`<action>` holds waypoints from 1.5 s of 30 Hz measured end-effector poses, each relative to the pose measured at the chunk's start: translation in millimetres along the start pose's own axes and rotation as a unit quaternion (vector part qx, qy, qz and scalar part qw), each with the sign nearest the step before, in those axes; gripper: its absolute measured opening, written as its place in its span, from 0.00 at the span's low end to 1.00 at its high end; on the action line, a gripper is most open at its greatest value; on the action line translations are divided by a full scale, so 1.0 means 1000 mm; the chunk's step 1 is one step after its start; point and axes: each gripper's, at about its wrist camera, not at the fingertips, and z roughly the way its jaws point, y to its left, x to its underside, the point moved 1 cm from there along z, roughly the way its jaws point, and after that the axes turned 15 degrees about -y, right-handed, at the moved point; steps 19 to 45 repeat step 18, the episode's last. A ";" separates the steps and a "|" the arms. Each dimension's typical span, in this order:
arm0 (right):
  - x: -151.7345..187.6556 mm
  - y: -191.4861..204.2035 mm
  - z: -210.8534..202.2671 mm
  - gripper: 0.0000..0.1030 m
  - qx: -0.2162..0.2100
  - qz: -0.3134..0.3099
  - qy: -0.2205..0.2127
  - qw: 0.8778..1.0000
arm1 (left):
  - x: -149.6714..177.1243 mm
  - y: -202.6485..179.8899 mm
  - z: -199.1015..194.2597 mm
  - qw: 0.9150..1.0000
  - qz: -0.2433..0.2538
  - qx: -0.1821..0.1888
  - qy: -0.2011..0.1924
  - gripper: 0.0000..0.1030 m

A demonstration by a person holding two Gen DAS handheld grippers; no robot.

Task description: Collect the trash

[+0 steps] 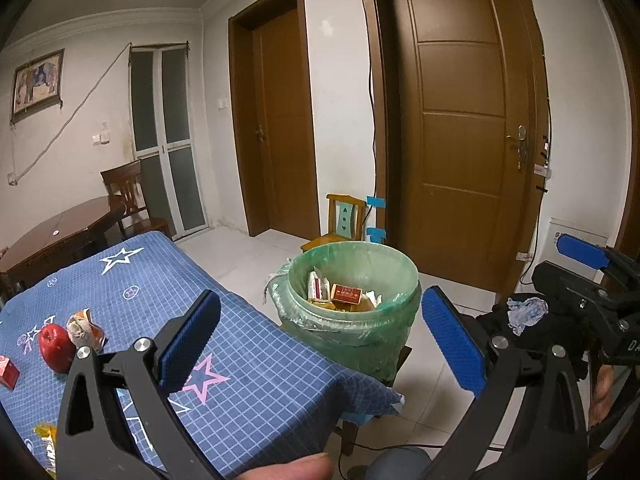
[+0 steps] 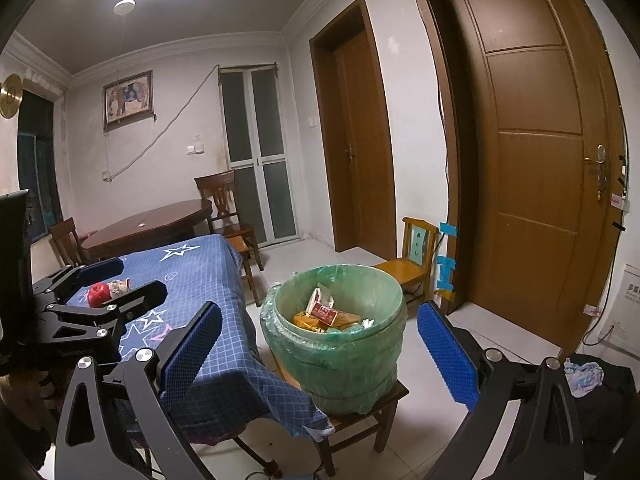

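In green-lined bin [image 2: 338,344]: red box [image 2: 324,312], wrappers.

The desk [image 1: 248,360] wears a matt blue cloth, woven-looking, printed with a white grid and stars. Near its left edge a red apple [image 1: 56,347] shows a glossy, smooth skin, touching a crumpled wrapper [image 1: 85,328] — dull and creased. The bin [image 2: 338,336] is lined with thin green plastic film, translucent, wrinkled and faintly shiny; inside lie paper scraps and a red cardboard box [image 2: 325,313]. The left tongs [image 1: 320,340] and the right tongs [image 2: 320,356] are matt black plastic with bright metal screws and rough, ribbed blue pads [image 1: 454,340]. The bin's stool [image 2: 360,420] is plain wood — the doors [image 2: 536,144] smooth brown wood, satin.
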 end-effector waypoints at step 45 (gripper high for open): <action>0.004 0.005 0.003 0.95 -0.004 -0.002 0.003 1.000 | 0.003 0.000 0.000 1.000 0.005 0.005 0.011 0.94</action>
